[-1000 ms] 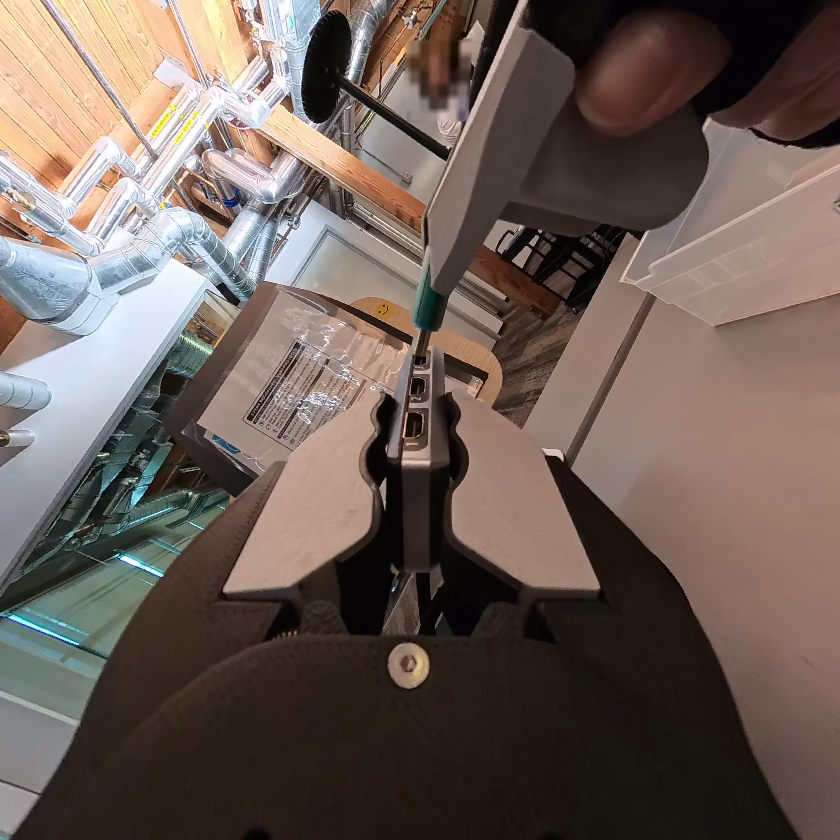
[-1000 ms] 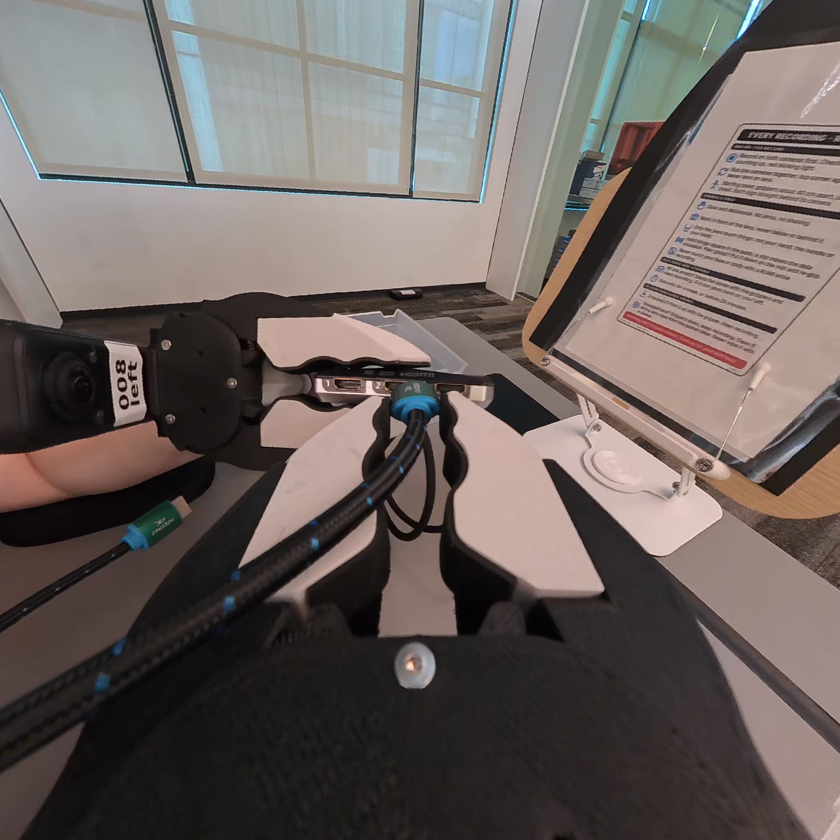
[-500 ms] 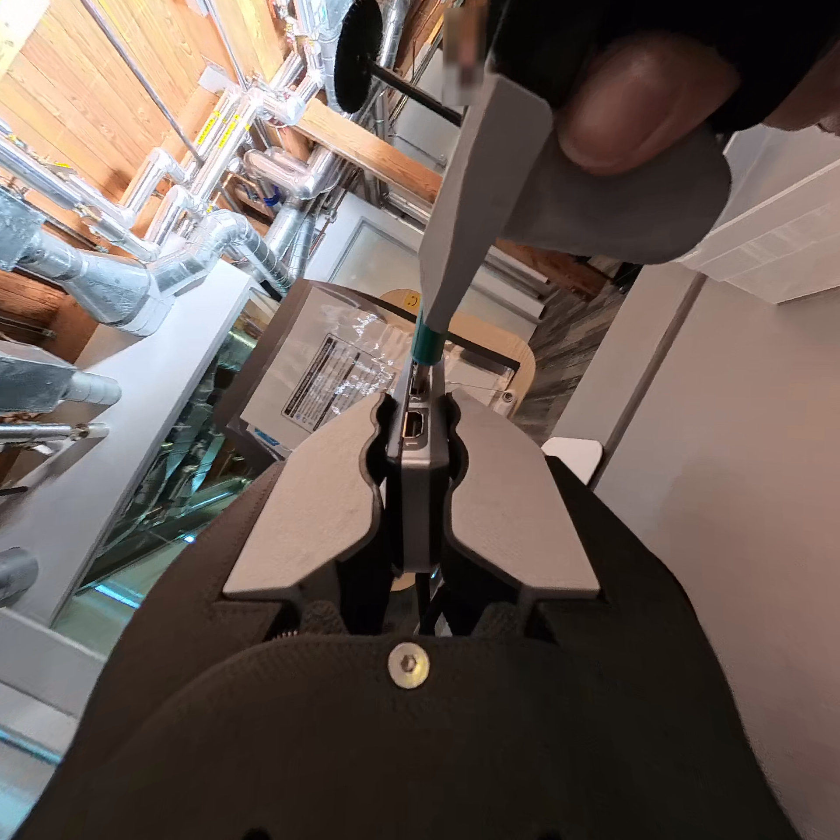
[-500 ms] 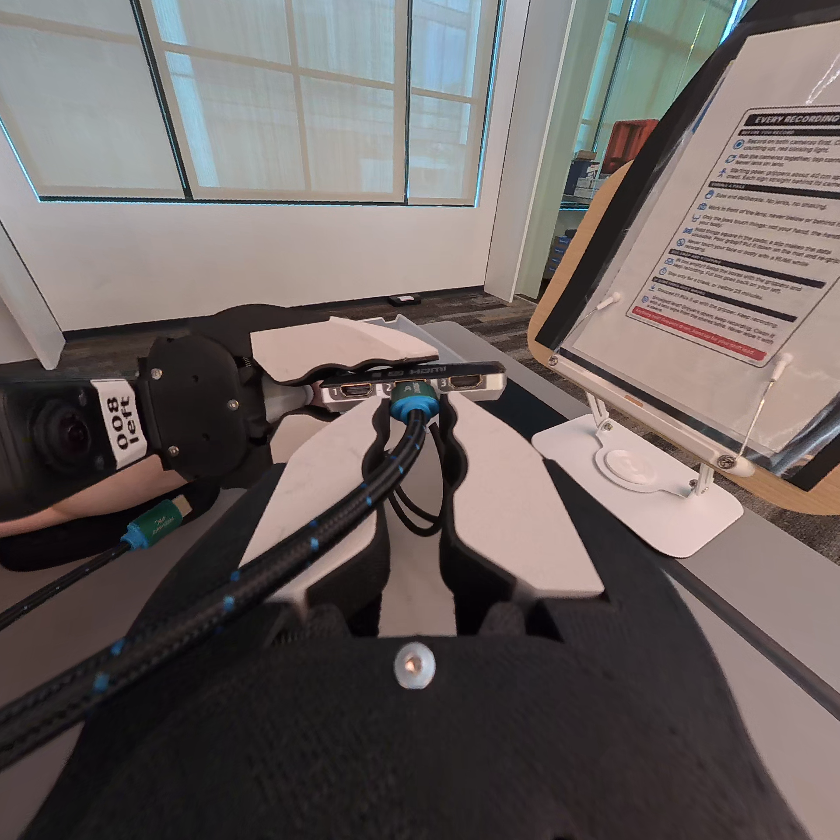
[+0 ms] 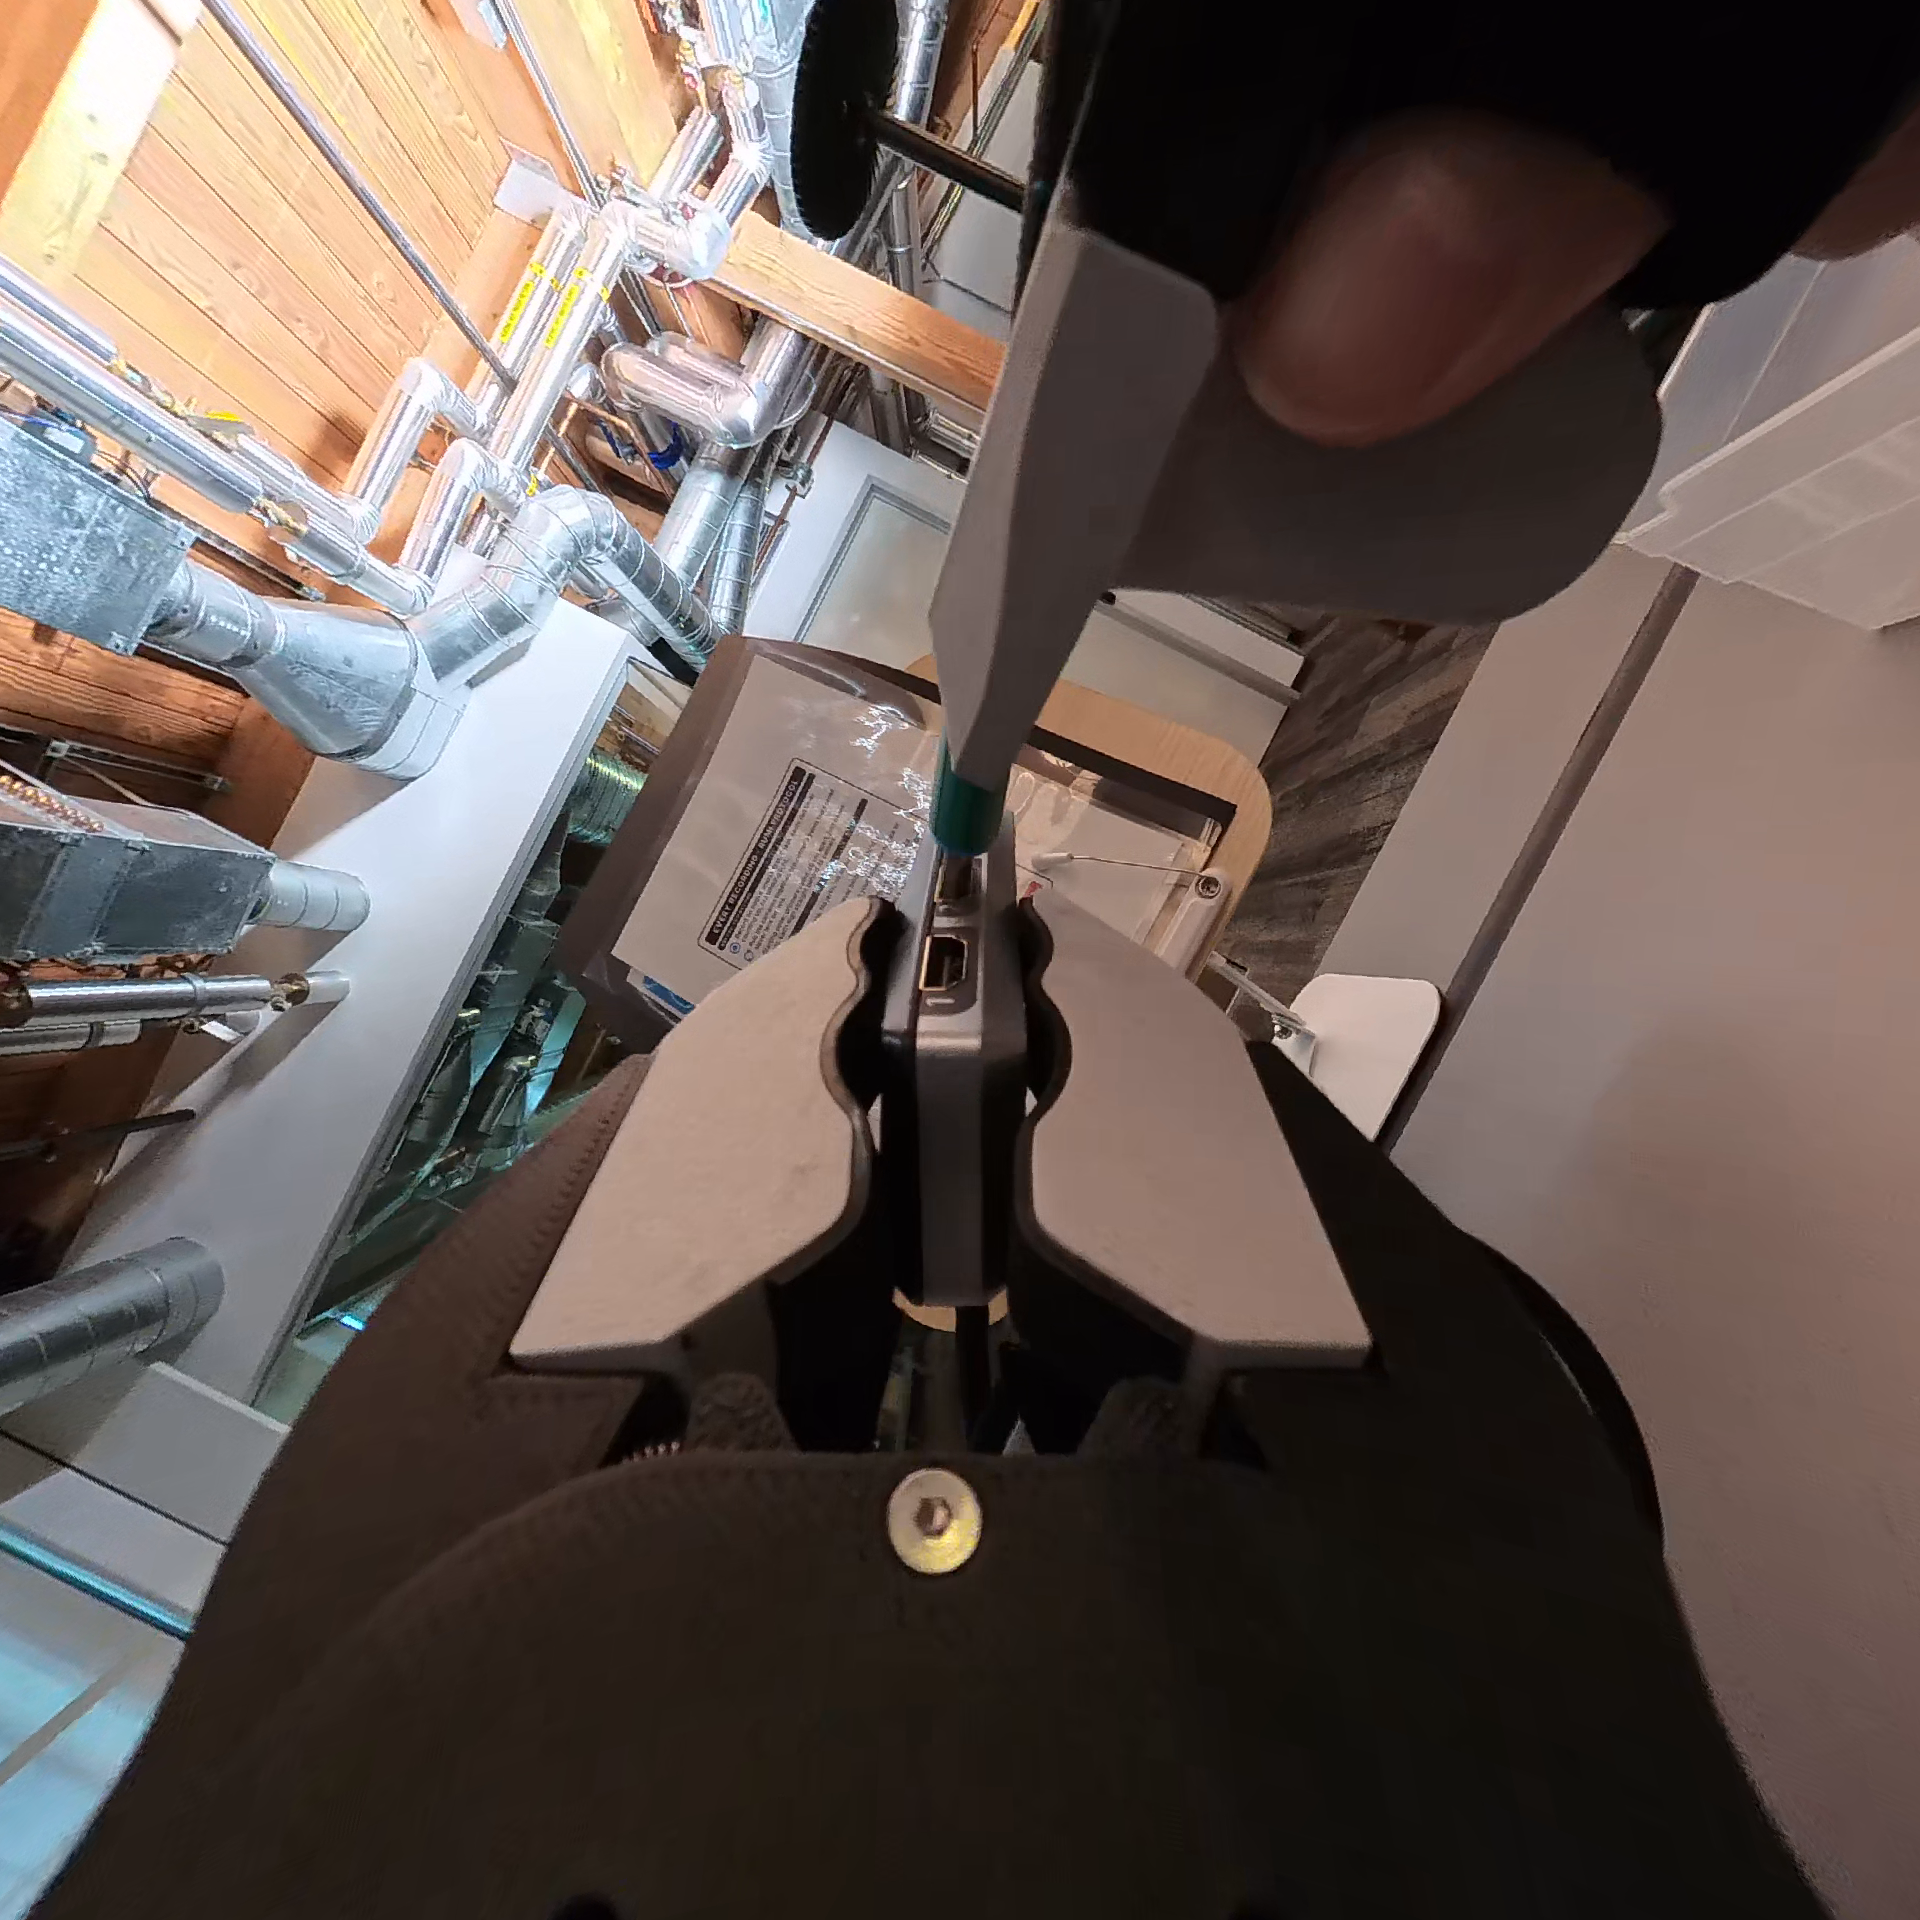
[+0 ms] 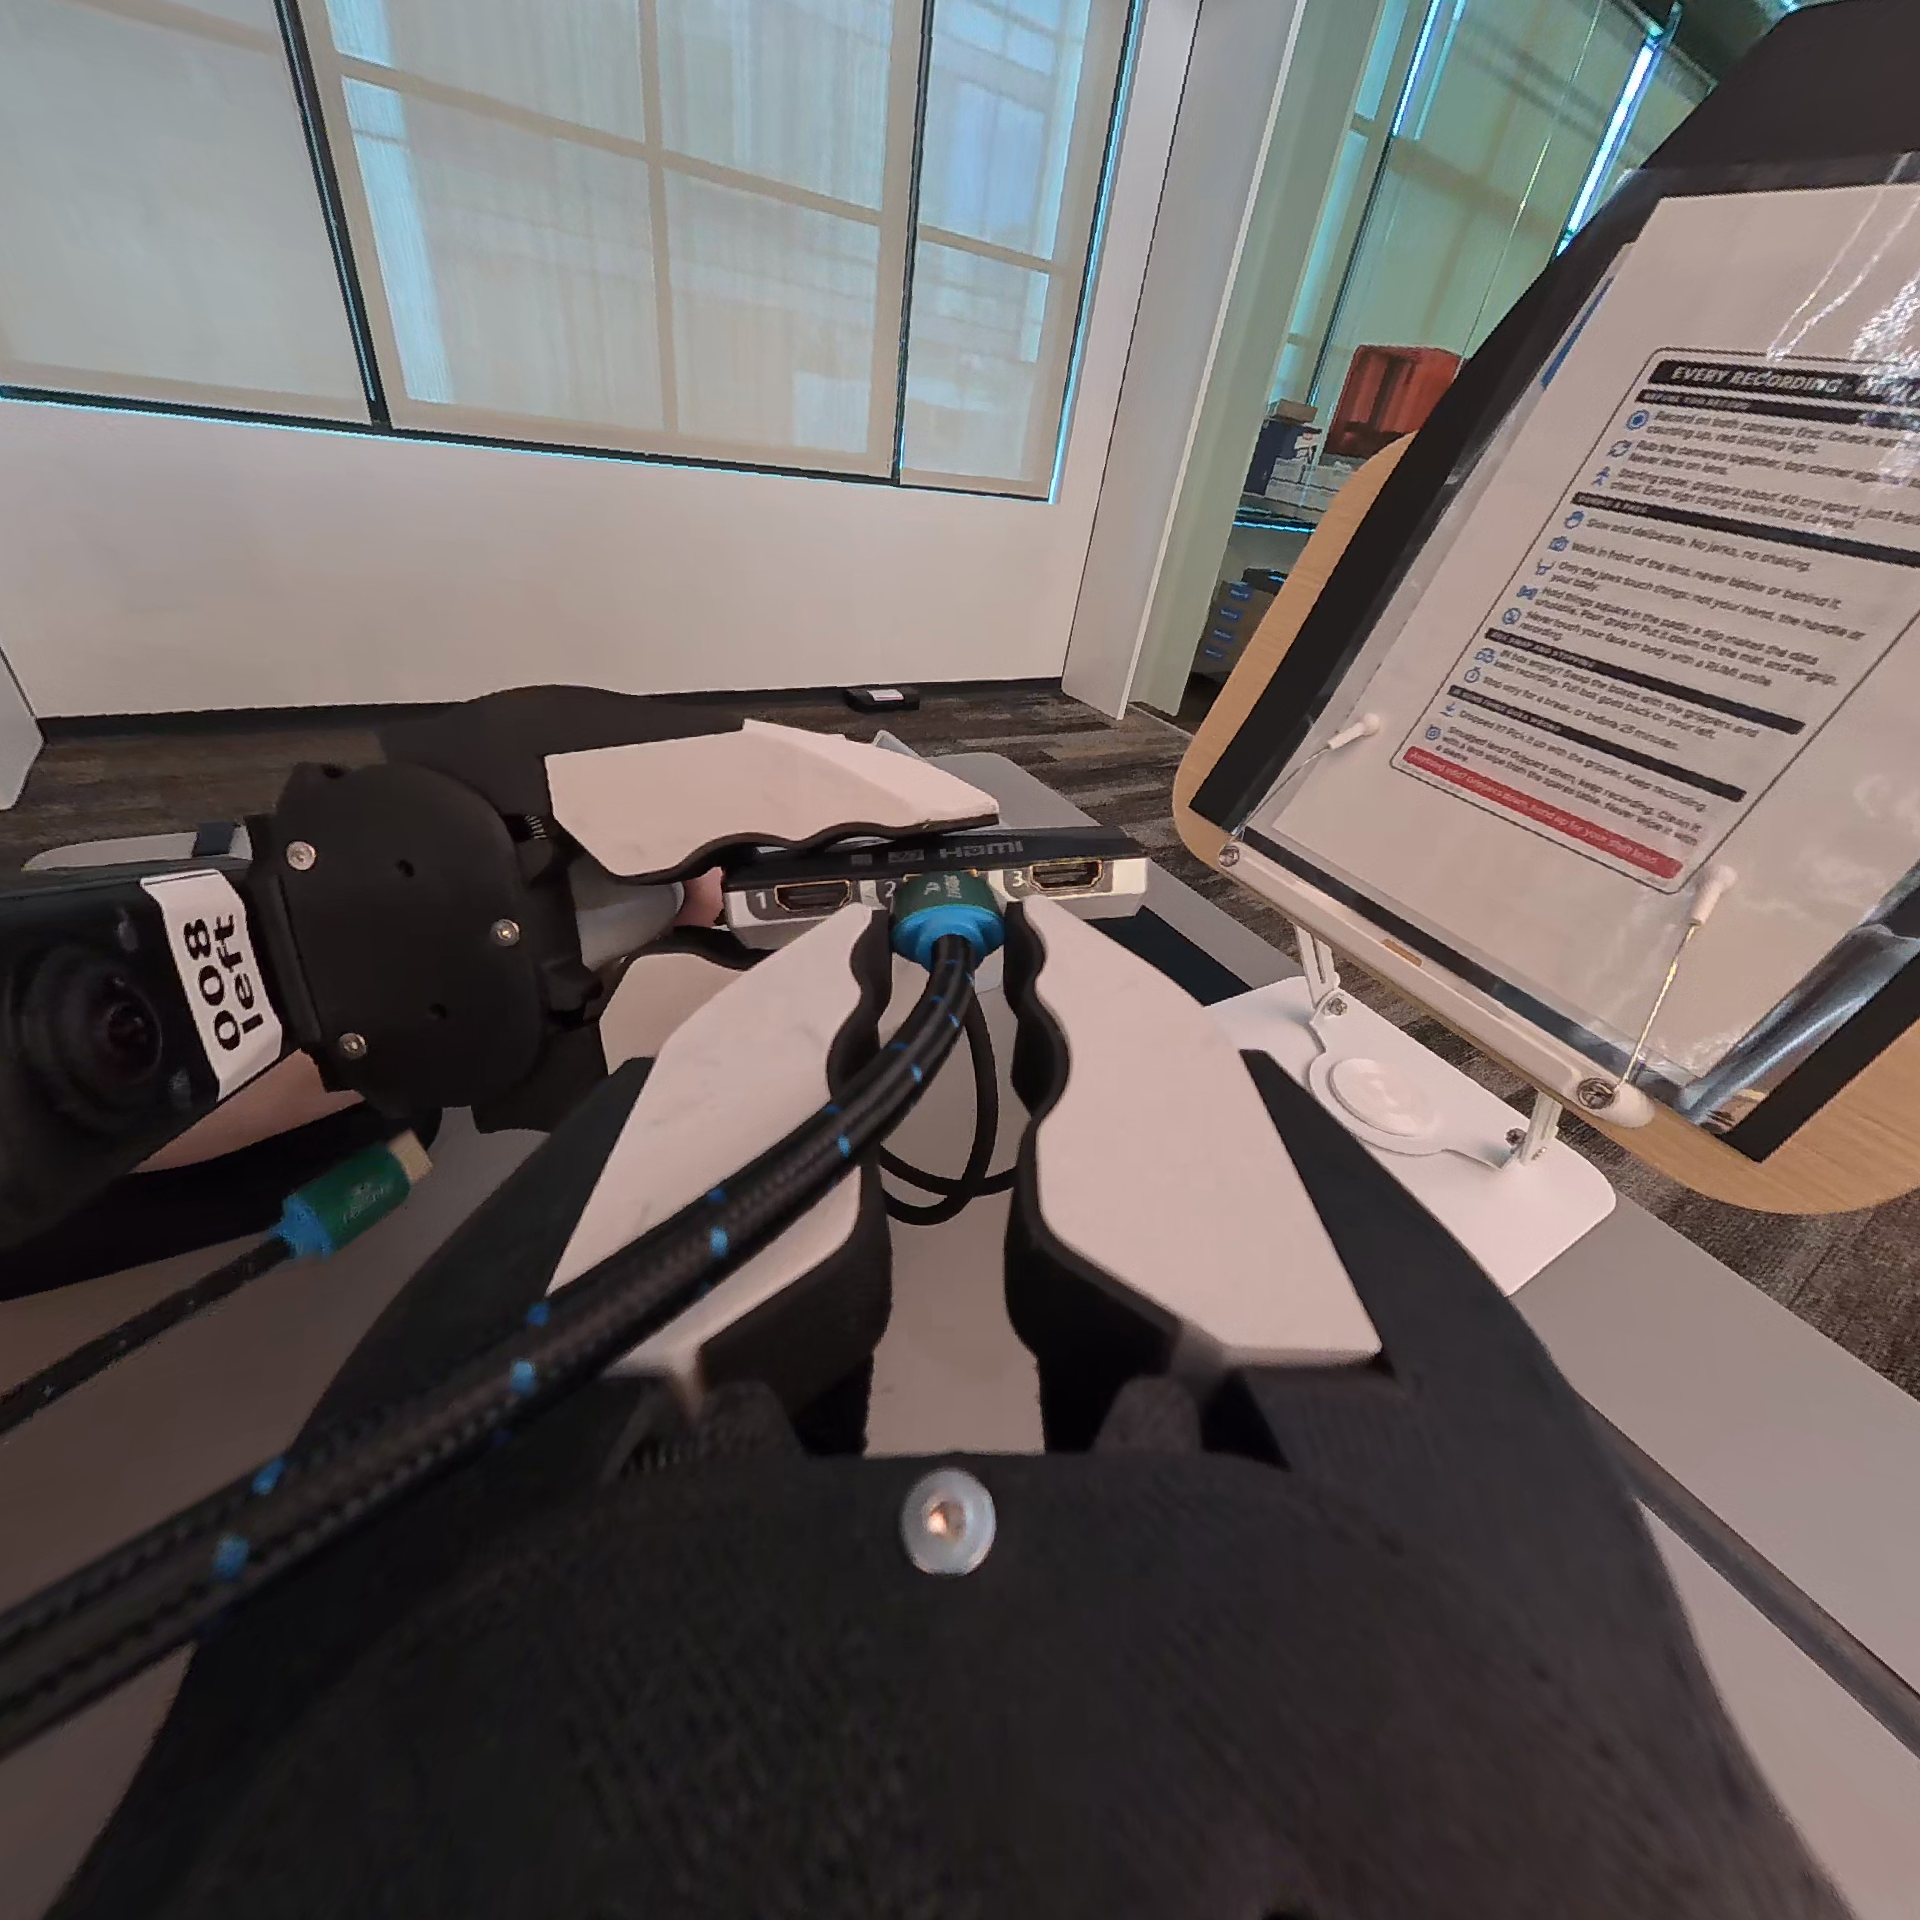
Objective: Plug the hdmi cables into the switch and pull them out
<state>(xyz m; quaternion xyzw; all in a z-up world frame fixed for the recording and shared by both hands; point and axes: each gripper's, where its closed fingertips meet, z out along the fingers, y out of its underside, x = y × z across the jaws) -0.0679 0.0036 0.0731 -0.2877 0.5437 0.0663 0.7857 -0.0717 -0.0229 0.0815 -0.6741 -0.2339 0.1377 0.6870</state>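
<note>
Left gripper: jaws closed flat on the dark body of the switch, held off the worktop with its port face turned toward the other tool. Right gripper: jaws set either side of the teal-collared plug of the braided hdmi cable; grip on the collar is probable, though contact is hard to confirm. Plug location: middle of three ports, metal tip partly entered; ports to either side vacant. Change from a second ago: the plug, formerly at the far end port in the left wrist view, now sits one port nearer, and the switch face has closed in on the right tool. Judgement: insertion under way, seating not yet confirmed; a straight push remains, with extraction to follow. Second plug, green shell, lies loose on the worktop below the left gripper, unconnected. Thin black lead droops from the switch between the right jaws. Document stand at right, well apart.
</note>
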